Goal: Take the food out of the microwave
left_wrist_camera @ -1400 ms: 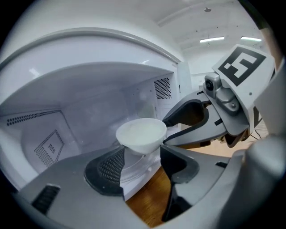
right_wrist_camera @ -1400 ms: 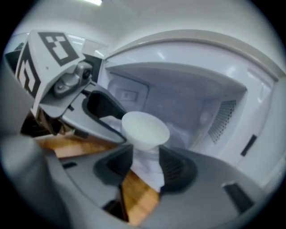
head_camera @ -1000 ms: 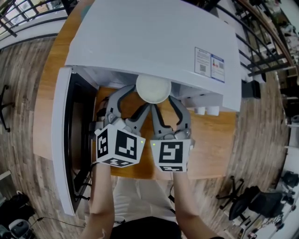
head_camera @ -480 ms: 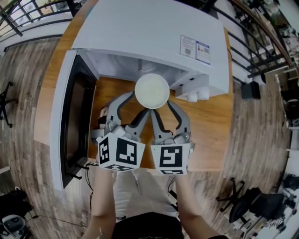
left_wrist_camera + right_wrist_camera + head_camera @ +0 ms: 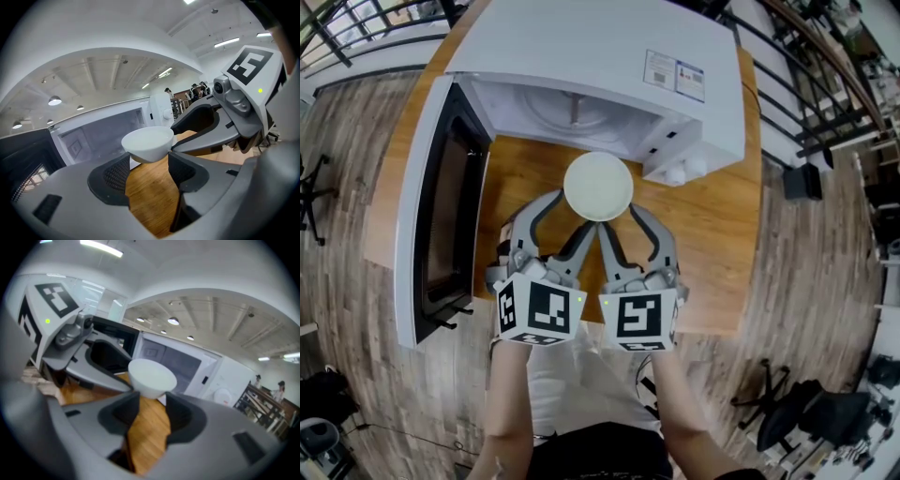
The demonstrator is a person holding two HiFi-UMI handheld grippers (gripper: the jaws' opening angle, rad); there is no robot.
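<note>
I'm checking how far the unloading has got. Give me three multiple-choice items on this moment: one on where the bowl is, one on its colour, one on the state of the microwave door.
1. Where is the bowl relative to the microwave?
A. Inside it
B. In front of it, above the wooden table
C. On top of it

2. What colour is the bowl?
A. White
B. Red
C. Black

3. How does the microwave door stand?
A. Shut
B. Wide open
C. Taken off

Answers:
1 B: the left gripper and the right gripper hold it over bare wood, clear of the cavity.
2 A: it shows white in every view.
3 B: the door stands swung out at the head view's left, with the cavity exposed.
</note>
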